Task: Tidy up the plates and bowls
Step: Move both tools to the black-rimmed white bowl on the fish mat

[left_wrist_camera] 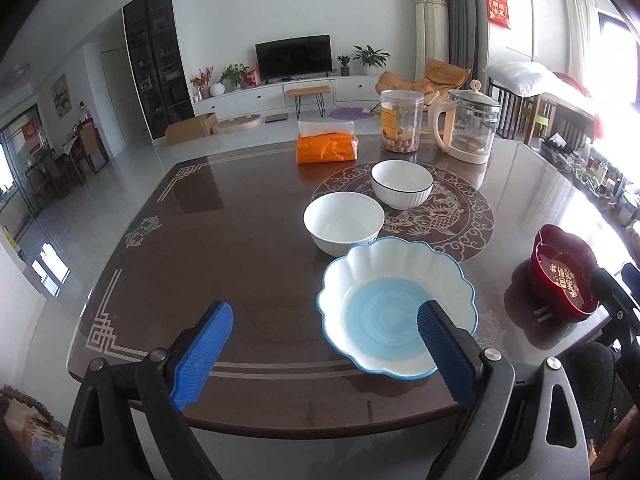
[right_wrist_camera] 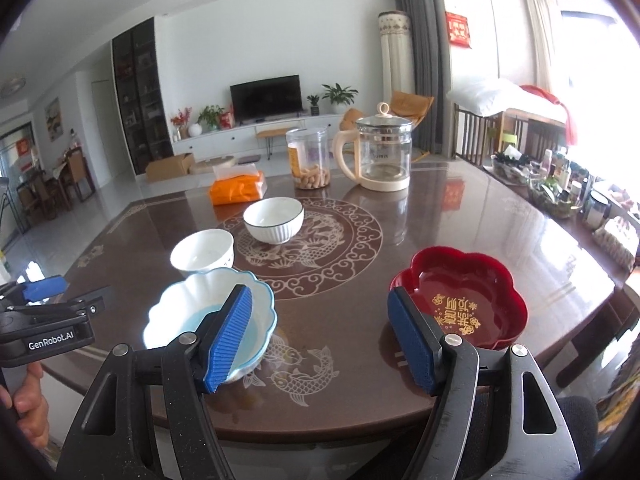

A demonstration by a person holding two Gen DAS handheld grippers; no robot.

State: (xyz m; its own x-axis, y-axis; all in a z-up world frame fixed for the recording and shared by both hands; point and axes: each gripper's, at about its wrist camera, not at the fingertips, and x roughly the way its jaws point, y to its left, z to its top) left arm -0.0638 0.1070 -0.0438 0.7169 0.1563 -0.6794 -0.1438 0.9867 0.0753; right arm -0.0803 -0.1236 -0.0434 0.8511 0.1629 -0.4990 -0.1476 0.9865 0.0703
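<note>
On the dark brown table [left_wrist_camera: 240, 248] a scalloped bowl [left_wrist_camera: 396, 308] with a blue centre sits near the front edge. Behind it stand a plain white bowl [left_wrist_camera: 344, 220] and a dark-rimmed white bowl [left_wrist_camera: 402, 184]. A red flower-shaped dish [left_wrist_camera: 560, 276] lies to the right. My left gripper [left_wrist_camera: 326, 308] hovers open above the table, its right finger over the scalloped bowl, holding nothing. My right gripper [right_wrist_camera: 320, 294] is open and empty between the scalloped bowl [right_wrist_camera: 208, 312] and the red dish [right_wrist_camera: 460, 296]. The two white bowls [right_wrist_camera: 202, 256] [right_wrist_camera: 274, 218] stand beyond.
At the table's far side stand a glass kettle [right_wrist_camera: 384, 156], a clear jar [right_wrist_camera: 308, 160] of snacks and an orange tissue pack [right_wrist_camera: 238, 188]. Cluttered bottles and baskets [right_wrist_camera: 560, 184] line the right. A hand [right_wrist_camera: 24, 396] holds the left gripper's handle at lower left.
</note>
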